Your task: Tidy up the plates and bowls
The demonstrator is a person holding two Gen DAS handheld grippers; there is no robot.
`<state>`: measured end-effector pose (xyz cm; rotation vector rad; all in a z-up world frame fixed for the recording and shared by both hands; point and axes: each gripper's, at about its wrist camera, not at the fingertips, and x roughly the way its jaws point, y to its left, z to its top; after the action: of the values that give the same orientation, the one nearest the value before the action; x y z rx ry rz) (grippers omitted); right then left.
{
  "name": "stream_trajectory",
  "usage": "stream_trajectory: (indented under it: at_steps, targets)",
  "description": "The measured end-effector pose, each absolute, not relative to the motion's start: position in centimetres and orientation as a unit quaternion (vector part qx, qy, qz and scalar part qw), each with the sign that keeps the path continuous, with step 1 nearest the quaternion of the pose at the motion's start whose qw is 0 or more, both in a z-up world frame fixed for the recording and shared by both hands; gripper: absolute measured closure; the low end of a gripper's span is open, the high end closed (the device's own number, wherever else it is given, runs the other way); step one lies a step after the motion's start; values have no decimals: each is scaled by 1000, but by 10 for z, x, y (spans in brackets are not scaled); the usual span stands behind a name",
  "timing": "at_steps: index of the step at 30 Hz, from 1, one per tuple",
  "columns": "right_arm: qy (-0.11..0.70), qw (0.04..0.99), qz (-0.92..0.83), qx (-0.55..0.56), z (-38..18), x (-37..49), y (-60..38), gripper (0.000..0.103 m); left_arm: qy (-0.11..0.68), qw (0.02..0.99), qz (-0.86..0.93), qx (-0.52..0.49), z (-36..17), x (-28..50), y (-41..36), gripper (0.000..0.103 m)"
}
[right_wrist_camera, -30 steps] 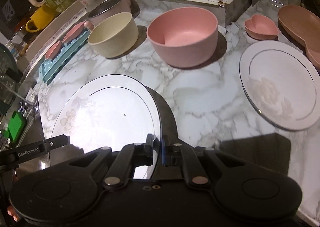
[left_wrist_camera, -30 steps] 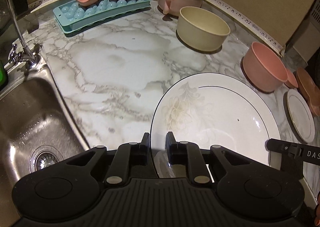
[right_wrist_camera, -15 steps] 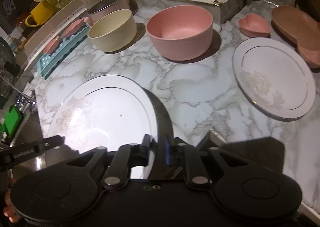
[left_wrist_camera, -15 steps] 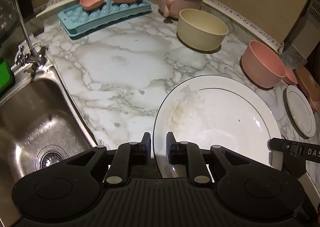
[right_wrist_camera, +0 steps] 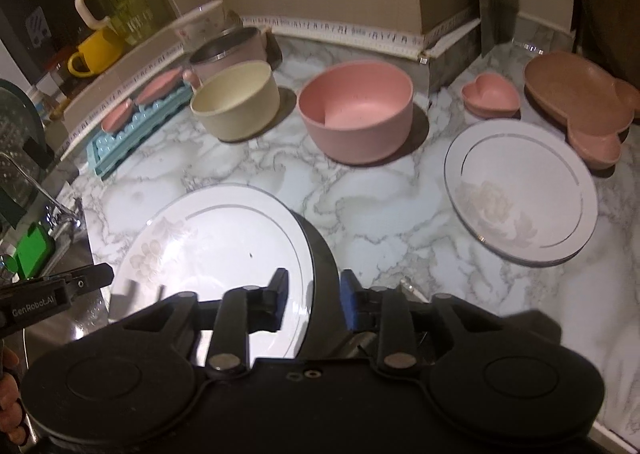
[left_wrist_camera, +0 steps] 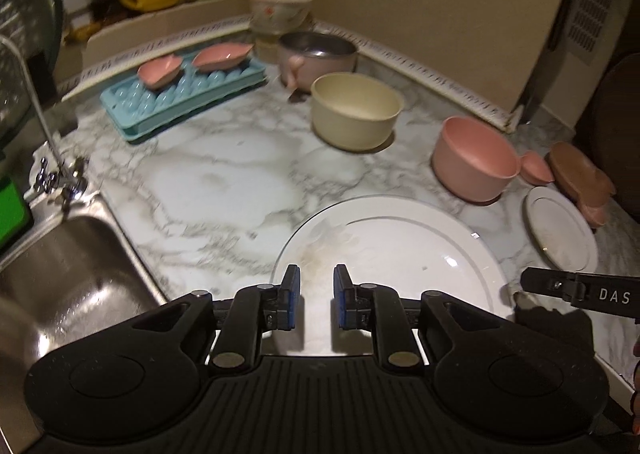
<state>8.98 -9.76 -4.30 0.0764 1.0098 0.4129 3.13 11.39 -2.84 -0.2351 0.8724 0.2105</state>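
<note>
Left hand-held gripper: jaws stand a little apart, both blue pad faces bare. The large plate's white surface shows through the gap between them, and nothing is seen pinched.
Right hand-held gripper: jaws are opening. The large plate's right rim runs up between the two fingers, but neither pad presses on it.
Large plate: white with a thin grey ring and a faint flower print. It sits at the near edge of the table, just right of the sink, and throws a broad dark shadow to its right. One hand-held gripper is at each side of it.
Small plate: same pattern, flat on the table, well to the right of the large plate and apart from it.
Pink bowl: upright, behind the gap between the two plates.
Cream bowl: upright, left of the pink bowl and not touching it.
Metal pot: pink outside, just behind the cream bowl near the wall.
Heart dish: pink, behind the small plate.
Brown dish: bear-shaped, at the far right, with its near lobe just beside the small plate's rim.
Ice tray: light blue, at the back left, with two pink leaf dishes resting on it.
Sink: steel, left of the table, with the tap at its back corner.
Table: marble-patterned, bare in the middle.
</note>
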Motion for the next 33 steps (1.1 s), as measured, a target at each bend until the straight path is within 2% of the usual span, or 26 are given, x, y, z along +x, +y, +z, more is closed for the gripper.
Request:
stream_trajectory:
  at_steps: [9,10,15,19,21,28,30,33]
  targets:
    - [450,870,197,38,-24,74,-105,61,402,907,67,-107,-15,31,96,83]
    - [446,872,197,39,-22,72,-107,61,400,908,64,-107,-14,30,94,81]
    - [429,882,192,39,-13,64,-113,59,381,917,58,-99,-5,26,84,47]
    - [416,889,190,42,-5,58,-120,58,371,923,43,-95,2,27,75,46]
    - [406,893,188,44,0,54,-124,43,367,925,34,-92,5,27,69,45]
    - [371,911,175,50,17,44,-149,37,354,931,1,-83,14,34,40,38]
    - [361,916,169,50,19,42,-157,29,350,933,-5,-81,16,38,32,31]
    - [351,921,161,53,22,43,-170,23,344,936,-16,-77,19,46,18,28]
